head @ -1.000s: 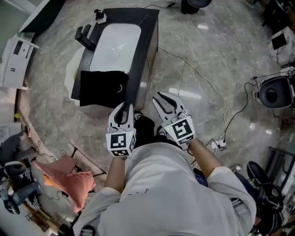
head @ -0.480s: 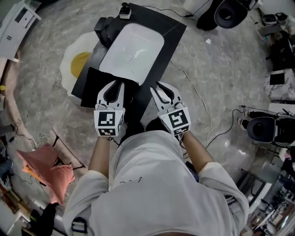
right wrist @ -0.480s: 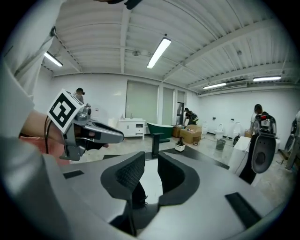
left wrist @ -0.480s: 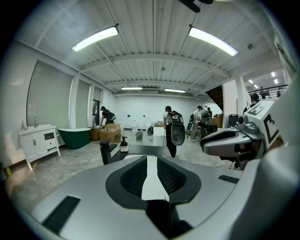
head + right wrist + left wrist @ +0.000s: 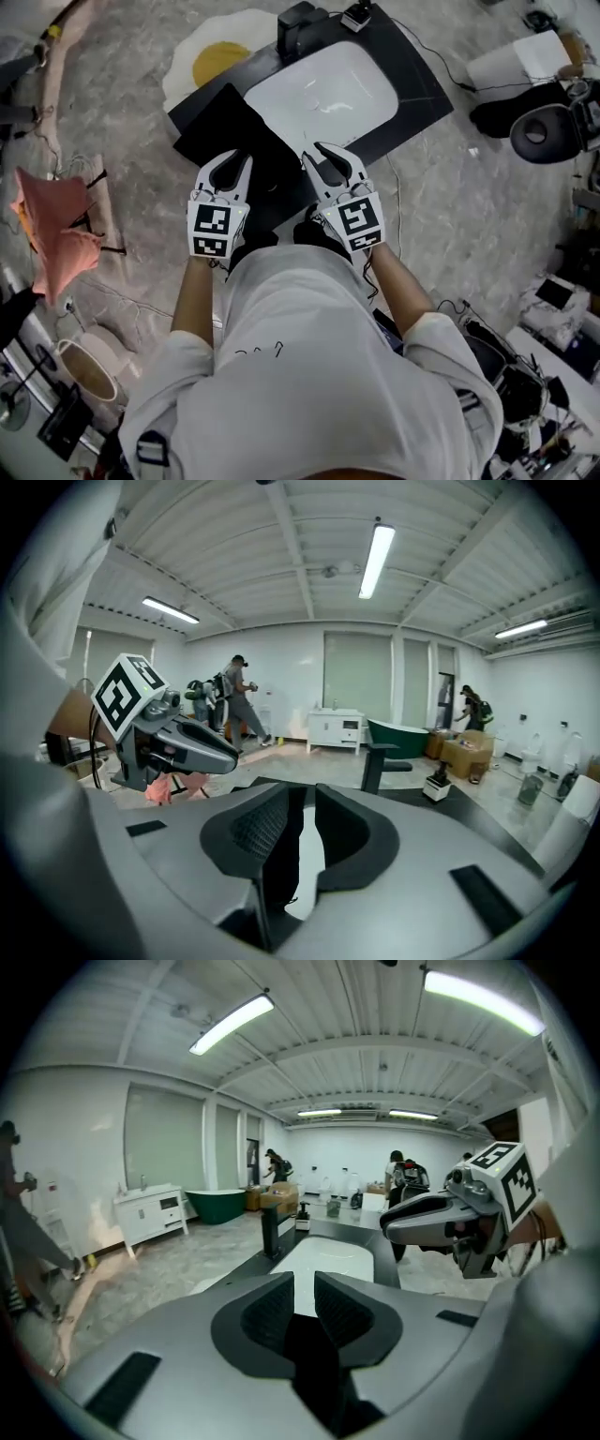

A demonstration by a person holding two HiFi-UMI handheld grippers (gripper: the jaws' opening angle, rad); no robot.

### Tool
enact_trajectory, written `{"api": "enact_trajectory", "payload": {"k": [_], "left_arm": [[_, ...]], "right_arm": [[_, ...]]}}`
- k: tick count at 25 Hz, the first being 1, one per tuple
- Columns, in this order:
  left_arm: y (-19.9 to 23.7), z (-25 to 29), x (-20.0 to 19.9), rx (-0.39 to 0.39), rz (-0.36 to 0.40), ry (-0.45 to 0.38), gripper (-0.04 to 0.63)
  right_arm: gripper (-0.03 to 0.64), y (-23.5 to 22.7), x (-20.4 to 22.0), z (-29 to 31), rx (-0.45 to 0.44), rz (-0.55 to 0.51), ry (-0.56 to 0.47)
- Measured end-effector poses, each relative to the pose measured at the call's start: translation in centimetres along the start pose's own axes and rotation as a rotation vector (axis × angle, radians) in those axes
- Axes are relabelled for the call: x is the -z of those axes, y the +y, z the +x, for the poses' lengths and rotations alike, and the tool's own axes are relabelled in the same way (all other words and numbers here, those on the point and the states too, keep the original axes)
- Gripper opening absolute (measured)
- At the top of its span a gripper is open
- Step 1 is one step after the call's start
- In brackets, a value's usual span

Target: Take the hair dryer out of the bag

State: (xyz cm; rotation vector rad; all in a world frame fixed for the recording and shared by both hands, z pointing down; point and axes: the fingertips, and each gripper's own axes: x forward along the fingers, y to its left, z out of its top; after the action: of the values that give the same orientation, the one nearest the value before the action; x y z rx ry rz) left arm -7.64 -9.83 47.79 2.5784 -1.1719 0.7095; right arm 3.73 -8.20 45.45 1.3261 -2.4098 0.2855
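Your left gripper and right gripper hang side by side, pointing forward and down at the near edge of the black counter. The black bag lies flat on the counter's near left corner, just beside the white basin. Your left gripper's tips sit over the bag's near edge, and your right gripper's tips sit over its right end, close to the basin.

Both pairs of jaws stand a narrow slit apart with nothing between them (the right pair has just been opening a little).

The hair dryer shows in no view, so you see only the closed dark shape of the bag. A fried-egg rug lies on the floor beyond the counter's far left corner.
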Motion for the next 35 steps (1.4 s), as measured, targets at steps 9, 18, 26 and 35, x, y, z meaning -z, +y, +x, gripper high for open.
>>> {"api": "enact_trajectory", "payload": {"k": [9, 18, 26, 35], "left_arm": [[-4.2, -3.0, 7.0, -0.234, -0.092, 0.183, 0.082], [-7.1, -1.6, 13.5, -0.22, 0.089, 0.428, 0.184], [-5.7, 1.9, 15.0, -0.198, 0.302, 0.528, 0.227], [-2.7, 4.0, 15.2, -0.082, 0.283, 0.571, 0.118]], "right_arm": [[0.091, 1.5, 6.2, 0.6, -0.292, -0.044, 0.077], [0.092, 4.7, 12.4, -1.1, -0.388, -0.004, 0.197], [0.092, 5.4, 14.2, -1.7, -0.374, 0.034, 0.245], [0.093, 6.0, 14.4, 0.6, -0.328, 0.074, 0.293]]}}
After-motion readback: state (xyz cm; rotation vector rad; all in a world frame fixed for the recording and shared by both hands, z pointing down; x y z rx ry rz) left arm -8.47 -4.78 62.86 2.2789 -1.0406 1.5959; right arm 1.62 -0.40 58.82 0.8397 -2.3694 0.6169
